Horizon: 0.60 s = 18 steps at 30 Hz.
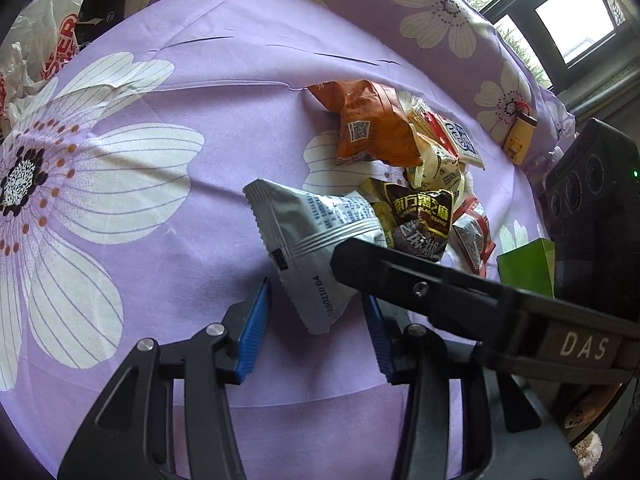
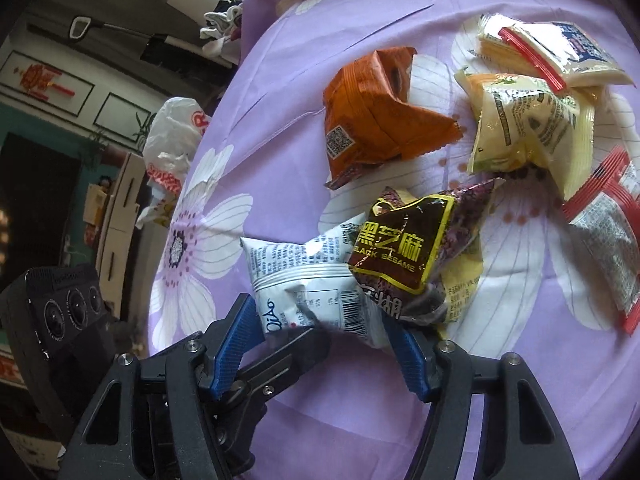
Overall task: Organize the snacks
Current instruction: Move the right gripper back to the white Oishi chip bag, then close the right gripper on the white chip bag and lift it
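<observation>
Currently, your snacks remain heaped on the bed (image 1: 168, 240); little is sorted. Both hand-held grippers, left (image 1: 316, 332) and right (image 2: 320, 344), stand apart around the white packet (image 1: 316, 240), unclamped.

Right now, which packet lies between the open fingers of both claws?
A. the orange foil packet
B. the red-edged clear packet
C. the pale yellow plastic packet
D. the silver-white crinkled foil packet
D: the silver-white crinkled foil packet sits between the blue pads of the left claw and the right claw, both open.
</observation>
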Tool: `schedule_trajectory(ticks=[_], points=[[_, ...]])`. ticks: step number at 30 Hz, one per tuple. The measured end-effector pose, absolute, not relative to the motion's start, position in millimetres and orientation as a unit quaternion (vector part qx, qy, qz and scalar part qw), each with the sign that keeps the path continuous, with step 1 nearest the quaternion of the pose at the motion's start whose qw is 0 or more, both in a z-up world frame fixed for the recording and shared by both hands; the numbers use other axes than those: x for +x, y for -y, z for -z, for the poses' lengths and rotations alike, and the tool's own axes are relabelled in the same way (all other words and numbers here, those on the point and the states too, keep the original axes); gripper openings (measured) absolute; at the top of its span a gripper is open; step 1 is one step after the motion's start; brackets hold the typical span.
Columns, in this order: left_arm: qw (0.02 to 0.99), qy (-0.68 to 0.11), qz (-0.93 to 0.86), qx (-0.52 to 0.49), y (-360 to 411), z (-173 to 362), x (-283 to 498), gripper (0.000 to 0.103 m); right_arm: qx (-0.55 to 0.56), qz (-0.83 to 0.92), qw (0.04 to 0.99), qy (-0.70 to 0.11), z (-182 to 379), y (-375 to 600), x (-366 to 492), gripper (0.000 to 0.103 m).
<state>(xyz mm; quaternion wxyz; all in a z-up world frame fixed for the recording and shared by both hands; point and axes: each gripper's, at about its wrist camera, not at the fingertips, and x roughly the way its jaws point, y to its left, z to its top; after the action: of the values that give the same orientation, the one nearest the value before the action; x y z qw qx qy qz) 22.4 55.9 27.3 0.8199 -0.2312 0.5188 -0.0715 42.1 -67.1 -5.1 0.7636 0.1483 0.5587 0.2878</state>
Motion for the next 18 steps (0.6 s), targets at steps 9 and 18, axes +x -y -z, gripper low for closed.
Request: schedule_trajectory(ticks=[9, 18], points=[[0.818, -0.523, 0.064, -0.231, -71, -25, 24, 0.048, 0.157, -0.285, 0.767, -0.553, 5, 57, 54, 0.068], [0.81, -0.523, 0.052, -0.262, -88, -26, 22, 0.048, 0.16, -0.293, 0.763, -0.553, 5, 49, 56, 0.068]])
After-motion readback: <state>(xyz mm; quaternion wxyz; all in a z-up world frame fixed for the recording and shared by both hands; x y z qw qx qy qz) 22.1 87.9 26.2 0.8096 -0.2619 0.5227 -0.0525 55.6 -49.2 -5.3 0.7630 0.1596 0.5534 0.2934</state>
